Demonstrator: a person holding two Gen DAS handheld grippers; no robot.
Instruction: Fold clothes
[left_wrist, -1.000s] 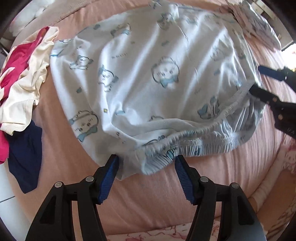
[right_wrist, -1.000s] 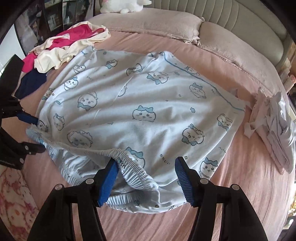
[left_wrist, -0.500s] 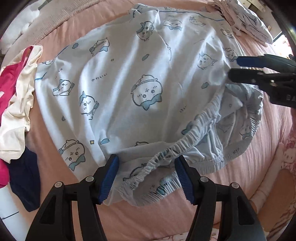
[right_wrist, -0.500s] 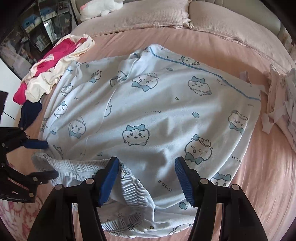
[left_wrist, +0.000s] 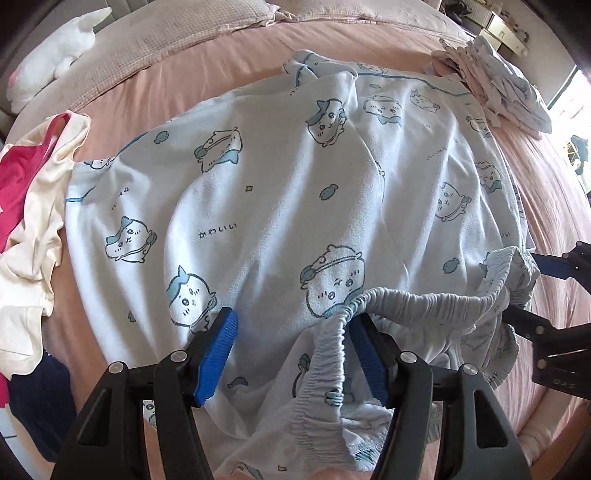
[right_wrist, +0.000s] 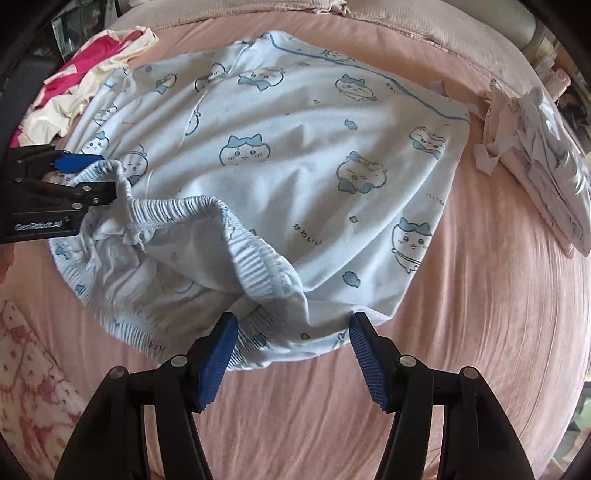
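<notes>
Fingers of left gripper (left_wrist: 291, 356) and right gripper (right_wrist: 290, 360) spread wide, pushed further over pyjama shorts (right_wrist: 295, 147), elastic waistband (left_wrist: 417, 299) lifted off pink bed (right_wrist: 498, 295), unfolded.

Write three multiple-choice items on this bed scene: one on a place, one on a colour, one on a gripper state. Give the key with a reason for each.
1. Where does the folded stack of pale clothes lie relative to the light blue printed pyjama shorts, in the right wrist view?
A. To their right on the pink bed sheet
B. On top of them
C. Under the waistband

2. What colour are the pads on the gripper fingers?
A. Red
B. Blue
C. Yellow

3. How does the right gripper stand?
A. Shut on the elastic waistband
B. Out of view
C. Open, at the near edge of the shorts

Key: 1 A, the stack sits apart at the right side. 2 B, ribbed blue pads show on both fingers. 3 C, its jaws are spread wide with cloth between them, not clamped.
</notes>
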